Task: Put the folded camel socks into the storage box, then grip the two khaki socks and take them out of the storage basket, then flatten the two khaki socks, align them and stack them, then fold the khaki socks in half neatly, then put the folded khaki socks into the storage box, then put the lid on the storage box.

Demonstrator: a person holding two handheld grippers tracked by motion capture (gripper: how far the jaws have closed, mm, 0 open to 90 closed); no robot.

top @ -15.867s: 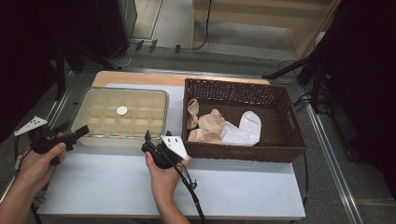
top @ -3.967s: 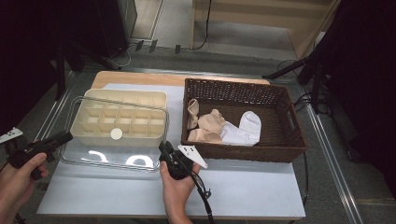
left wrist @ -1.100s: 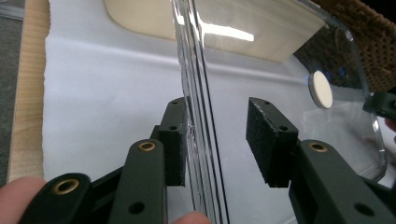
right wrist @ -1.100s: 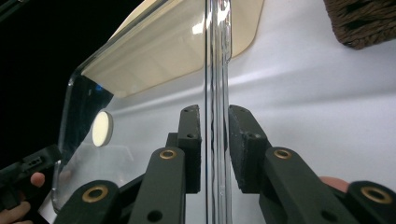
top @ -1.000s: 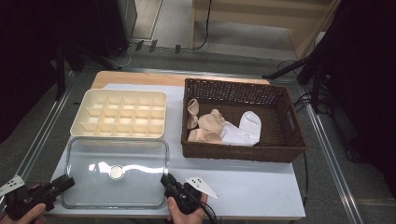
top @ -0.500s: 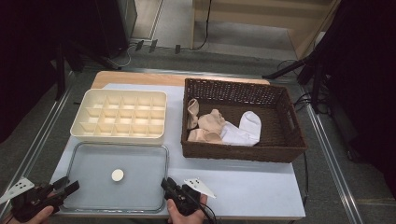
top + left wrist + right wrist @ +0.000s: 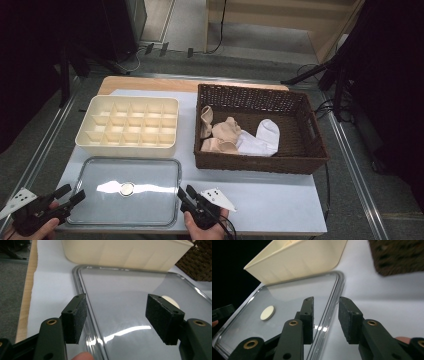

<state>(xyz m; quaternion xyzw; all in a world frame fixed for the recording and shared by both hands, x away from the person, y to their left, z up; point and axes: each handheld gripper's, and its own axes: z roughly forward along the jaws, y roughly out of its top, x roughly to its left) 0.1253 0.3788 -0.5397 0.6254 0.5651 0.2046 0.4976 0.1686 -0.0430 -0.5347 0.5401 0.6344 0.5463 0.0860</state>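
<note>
Lid (image 7: 125, 197) lies flat on the worktop (image 7: 280, 205) in the lower left of the high view, just in front of the cream divided tray (image 7: 129, 125) and apart from it. Your left claw (image 7: 71, 195) sits at its lower left corner with jaws spread wide, one pad outside the rim, the other over the clear panel. Your right claw (image 7: 186, 193) sits at the lower right corner, jaws narrowly apart and straddling the rim without pinching it, as the right gripper view shows (image 7: 325, 315).

You judge the step as letting go and backing off cleanly. Open the right claw a little more before you move, so neither pad drags the raised rim. Pull both claws straight back toward the bottom of the frame, along the line of the jaws, not sideways; a sideways pull would likely skate the light lid over the smooth surface or nudge it into the tray. Lift slightly as you retreat.

The wicker basket (image 7: 300, 107) at centre right holds pale socks (image 7: 235, 137); once clear, swing the right claw over there high enough to pass its near wall.
</note>
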